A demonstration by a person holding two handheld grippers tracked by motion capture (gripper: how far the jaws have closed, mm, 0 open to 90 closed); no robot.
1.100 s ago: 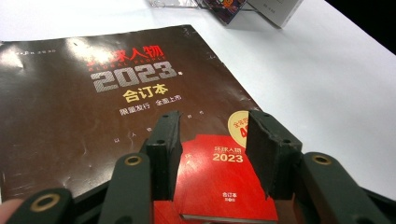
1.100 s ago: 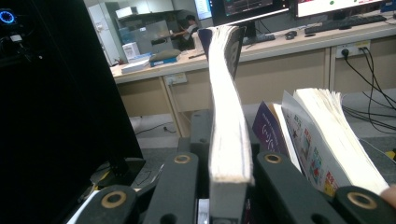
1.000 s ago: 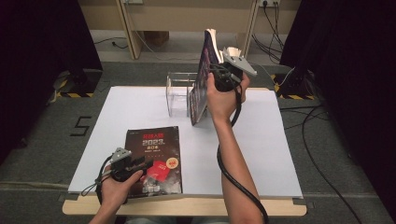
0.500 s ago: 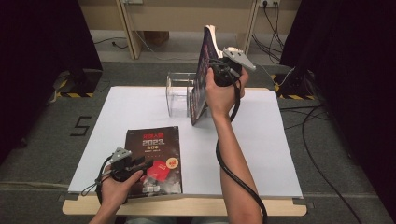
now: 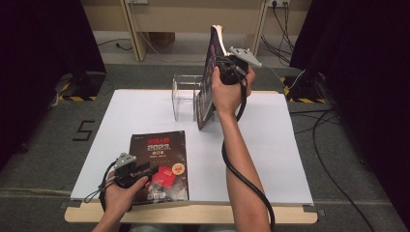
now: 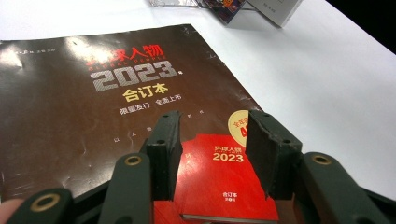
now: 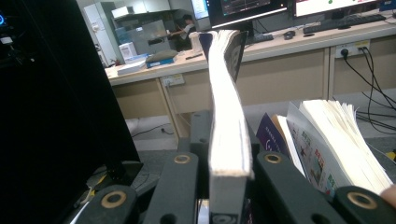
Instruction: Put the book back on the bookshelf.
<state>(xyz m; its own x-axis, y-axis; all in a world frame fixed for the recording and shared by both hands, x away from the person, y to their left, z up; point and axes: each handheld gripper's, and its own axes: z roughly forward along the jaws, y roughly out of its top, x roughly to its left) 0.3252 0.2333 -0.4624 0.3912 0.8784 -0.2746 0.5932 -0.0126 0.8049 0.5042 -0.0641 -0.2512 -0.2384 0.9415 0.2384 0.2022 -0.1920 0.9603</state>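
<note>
Risk first: we hold a thick book [image 5: 209,77] upright above the white table [image 5: 290,145], the right gripper [image 5: 226,67] clamped on its edge, jaws shut tight on the page block as the right gripper view shows. The top of the book bends over, so it could sag, twist in the jaws or slip as we move it toward the clear holder [image 5: 186,96] just beside it, and it might knock that holder. Our left gripper [image 5: 130,171] rests on the dark magazine [image 5: 159,164] lying flat near the front edge, jaws about half open, gripping nothing. Its cover reads "2023" in large digits with Chinese characters, and again on a red inset.
</note>
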